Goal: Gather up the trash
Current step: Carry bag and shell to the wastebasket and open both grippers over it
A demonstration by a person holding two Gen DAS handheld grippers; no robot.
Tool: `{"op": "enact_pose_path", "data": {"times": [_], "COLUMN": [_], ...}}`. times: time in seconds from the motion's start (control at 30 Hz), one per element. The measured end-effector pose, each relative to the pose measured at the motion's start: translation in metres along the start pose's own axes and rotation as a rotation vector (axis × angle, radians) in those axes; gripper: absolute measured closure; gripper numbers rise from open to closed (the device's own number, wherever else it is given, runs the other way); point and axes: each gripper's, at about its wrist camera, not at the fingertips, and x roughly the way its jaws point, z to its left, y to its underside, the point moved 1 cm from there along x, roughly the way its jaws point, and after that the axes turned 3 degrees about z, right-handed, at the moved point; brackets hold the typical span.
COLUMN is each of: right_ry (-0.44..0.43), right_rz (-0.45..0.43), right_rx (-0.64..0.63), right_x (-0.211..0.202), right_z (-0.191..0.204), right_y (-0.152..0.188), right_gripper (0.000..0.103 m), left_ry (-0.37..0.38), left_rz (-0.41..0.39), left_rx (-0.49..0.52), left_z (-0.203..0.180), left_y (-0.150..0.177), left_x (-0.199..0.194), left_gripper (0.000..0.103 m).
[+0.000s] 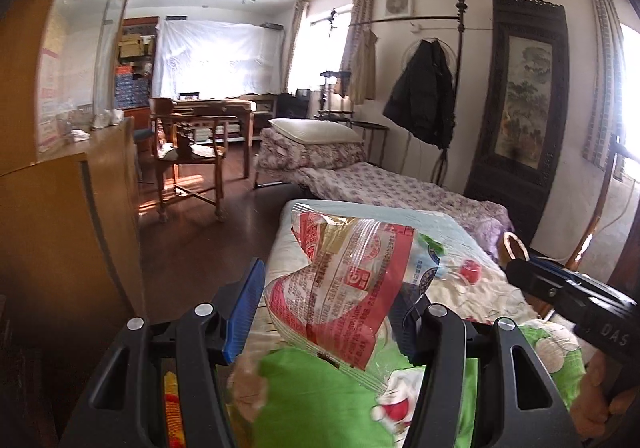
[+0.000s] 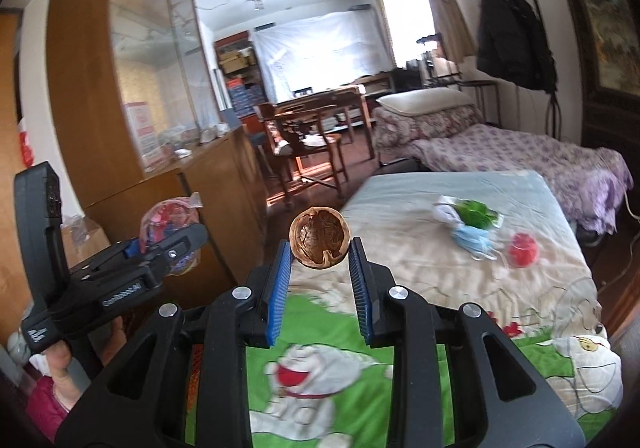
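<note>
From the left wrist, the left gripper (image 1: 326, 312) pinches a crinkly plastic wrapper (image 1: 340, 288) above the bed (image 1: 472, 288); being slick film, it could slide free. From the right wrist, the right gripper (image 2: 320, 254) clamps an empty walnut shell (image 2: 320, 242) by its rim at the very fingertips; squeezing could crack or pop it. A mask bundle (image 2: 468, 224) and red cup (image 2: 522, 250) lie toward the bed's far right corner.
</note>
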Motion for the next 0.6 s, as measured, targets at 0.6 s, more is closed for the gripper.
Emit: {"op": "enact_pose_path", "data": {"times": [0.6], "right_ry": [-0.086], "right_rz": [0.182], "right_rx": [-0.151], "right_x": [0.055], "right_z": [0.092], "right_y": [0.029], "right_gripper": [0.072], "left_ry": [-0.228], "left_rz": [0.348], "left_rx": [-0.274], "left_z": [0.202], "left_y": [0.139], "left_x": [0.019], "left_gripper": [0.015]}}
